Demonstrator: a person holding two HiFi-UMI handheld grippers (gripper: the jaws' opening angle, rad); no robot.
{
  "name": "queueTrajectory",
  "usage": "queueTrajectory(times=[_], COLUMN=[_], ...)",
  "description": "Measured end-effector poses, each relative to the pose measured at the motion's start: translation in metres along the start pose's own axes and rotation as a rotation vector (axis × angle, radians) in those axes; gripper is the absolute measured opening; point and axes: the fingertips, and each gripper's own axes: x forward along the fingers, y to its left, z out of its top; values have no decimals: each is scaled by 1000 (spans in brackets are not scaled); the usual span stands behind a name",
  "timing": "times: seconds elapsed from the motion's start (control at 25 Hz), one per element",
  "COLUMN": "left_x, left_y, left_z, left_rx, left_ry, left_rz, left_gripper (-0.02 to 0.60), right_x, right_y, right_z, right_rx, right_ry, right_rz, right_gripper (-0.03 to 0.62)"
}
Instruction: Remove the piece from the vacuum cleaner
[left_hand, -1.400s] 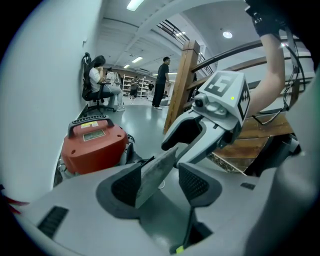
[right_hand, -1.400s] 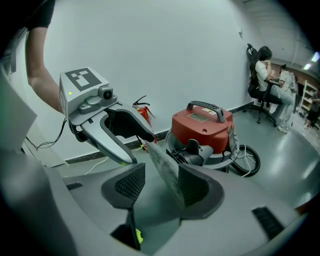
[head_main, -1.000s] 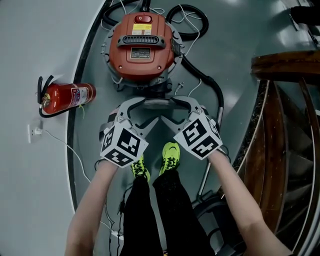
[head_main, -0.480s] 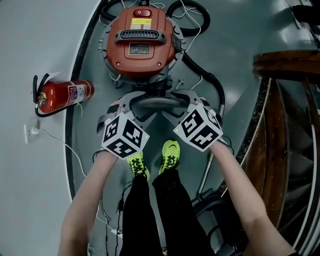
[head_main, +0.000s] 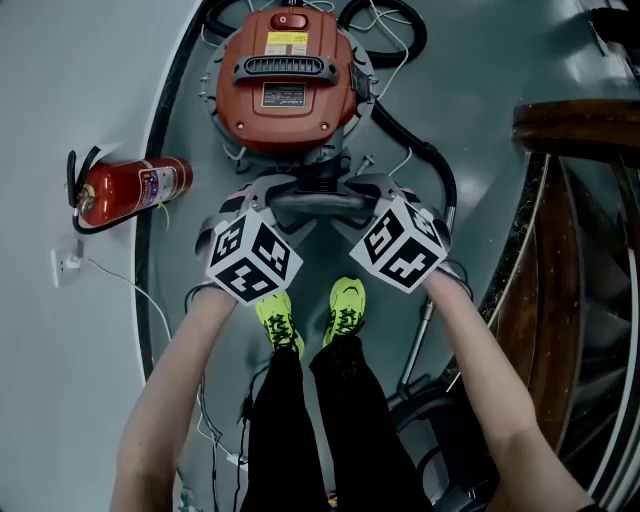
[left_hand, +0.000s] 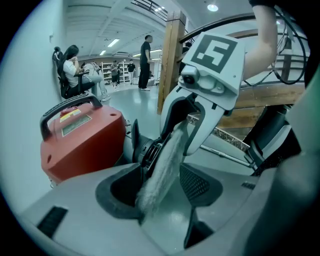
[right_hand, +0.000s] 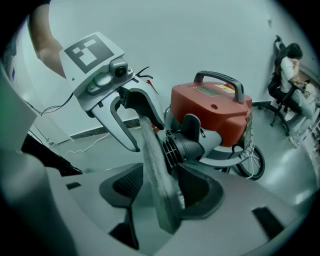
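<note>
A red vacuum cleaner (head_main: 290, 75) stands on the grey floor ahead of me. At its near side a black ribbed connector (head_main: 320, 180) carries a grey curved piece (head_main: 315, 207). My left gripper (head_main: 272, 203) stands at the piece's left end and my right gripper (head_main: 362, 200) at its right end, facing each other. In the left gripper view the grey piece (left_hand: 162, 165) runs between the jaws along the left pad, with a gap to the right pad. The right gripper view has the piece (right_hand: 157, 175) against one pad only. Both grippers are open around it.
A black hose (head_main: 420, 160) loops from the vacuum's right side. A red fire extinguisher (head_main: 130, 185) lies at the left by the wall. A wooden stair (head_main: 570, 200) rises at the right. My yellow shoes (head_main: 345, 305) and a metal tube (head_main: 418, 345) are below. Seated people (left_hand: 75, 70) are far behind.
Both grippers have moved forward to the vacuum's near side and drawn closer together, so their jaws now stand around the grey piece's ends.
</note>
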Motion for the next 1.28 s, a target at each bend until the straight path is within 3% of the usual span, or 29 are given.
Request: queueTrajectory(times=[0.2,0.44,1.28], left_x=[5,6,9], left_y=[-1,4,6], left_z=[-6,-8,-12], left_rx=[5,-45,-66], left_ry=[22,14,45], left_rz=[-23,-2,-19], left_gripper=[236,135,78], right_x=[3,5,7], right_y=[0,-2,-1], right_z=[-4,-5,-7], right_rx=[8,-14,0], right_ry=[-1,7,13], right_rz=[16,11,28], right_gripper=[144,135,104])
